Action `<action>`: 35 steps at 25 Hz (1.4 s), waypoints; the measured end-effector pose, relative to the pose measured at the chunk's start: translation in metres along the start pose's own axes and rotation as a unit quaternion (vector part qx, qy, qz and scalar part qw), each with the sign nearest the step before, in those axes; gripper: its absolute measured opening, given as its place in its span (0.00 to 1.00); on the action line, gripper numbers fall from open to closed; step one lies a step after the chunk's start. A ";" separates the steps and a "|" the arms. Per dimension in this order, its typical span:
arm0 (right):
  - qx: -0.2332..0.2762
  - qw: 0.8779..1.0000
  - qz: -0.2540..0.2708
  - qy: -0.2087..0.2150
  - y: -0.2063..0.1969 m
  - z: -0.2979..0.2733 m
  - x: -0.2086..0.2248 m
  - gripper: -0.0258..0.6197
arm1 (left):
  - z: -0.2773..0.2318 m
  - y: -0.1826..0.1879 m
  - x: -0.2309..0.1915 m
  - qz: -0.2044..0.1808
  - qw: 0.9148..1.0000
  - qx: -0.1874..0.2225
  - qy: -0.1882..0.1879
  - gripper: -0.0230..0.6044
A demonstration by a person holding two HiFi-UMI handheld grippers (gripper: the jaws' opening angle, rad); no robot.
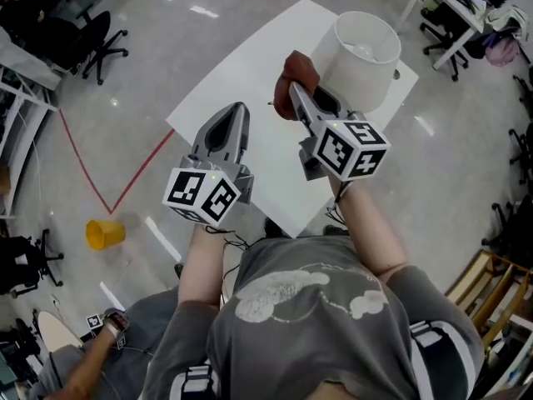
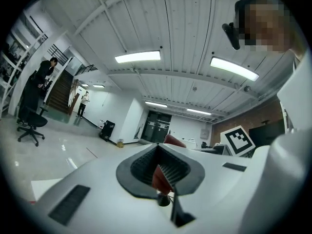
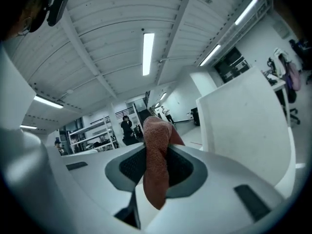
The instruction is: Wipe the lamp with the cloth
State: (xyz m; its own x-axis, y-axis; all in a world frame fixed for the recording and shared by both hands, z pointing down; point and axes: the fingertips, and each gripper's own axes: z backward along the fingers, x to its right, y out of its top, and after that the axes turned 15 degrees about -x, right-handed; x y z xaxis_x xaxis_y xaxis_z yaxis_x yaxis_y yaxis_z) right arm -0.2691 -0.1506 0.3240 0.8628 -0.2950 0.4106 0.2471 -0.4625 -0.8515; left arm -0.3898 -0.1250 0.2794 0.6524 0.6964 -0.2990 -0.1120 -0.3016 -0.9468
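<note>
A white drum lamp shade stands at the far right of the white table. My right gripper is shut on a rust-brown cloth, which bulges out past its tips just left of the shade. In the right gripper view the cloth hangs between the jaws of the right gripper, and the shade's wall rises close on the right. My left gripper hovers over the table's middle, shut and holding nothing. In the left gripper view its jaws meet, and the cloth shows beyond them.
A yellow cup lies on the floor at the left beside red tape lines. Office chairs and desks ring the room. Another person's arm shows at the bottom left.
</note>
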 end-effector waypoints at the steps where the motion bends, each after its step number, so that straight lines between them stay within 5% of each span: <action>1: 0.009 1.000 -0.006 -0.008 0.008 -0.002 0.003 0.18 | -0.004 0.005 -0.002 -0.001 1.000 0.002 -0.007 0.05; 8: 0.063 0.995 -0.067 -0.049 0.058 -0.010 0.029 0.18 | -0.036 0.019 -0.004 0.002 0.998 0.000 -0.056 0.05; 18: 0.124 0.977 -0.149 -0.083 0.074 -0.015 0.050 0.18 | -0.059 0.016 -0.022 0.007 0.996 -0.019 -0.088 0.05; 35: 0.011 0.980 -0.185 -0.077 -0.043 -0.029 0.081 0.18 | -0.048 -0.051 -0.015 0.045 0.997 -0.050 -0.046 0.05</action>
State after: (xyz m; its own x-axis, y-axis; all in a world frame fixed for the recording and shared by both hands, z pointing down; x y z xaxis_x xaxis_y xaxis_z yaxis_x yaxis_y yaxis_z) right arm -0.2229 -0.1783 0.4030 0.7685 0.0187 0.6396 0.5630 -0.4946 -0.6621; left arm -0.3583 -0.1517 0.3377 0.5710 0.7190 -0.3962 -0.0887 -0.4257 -0.9005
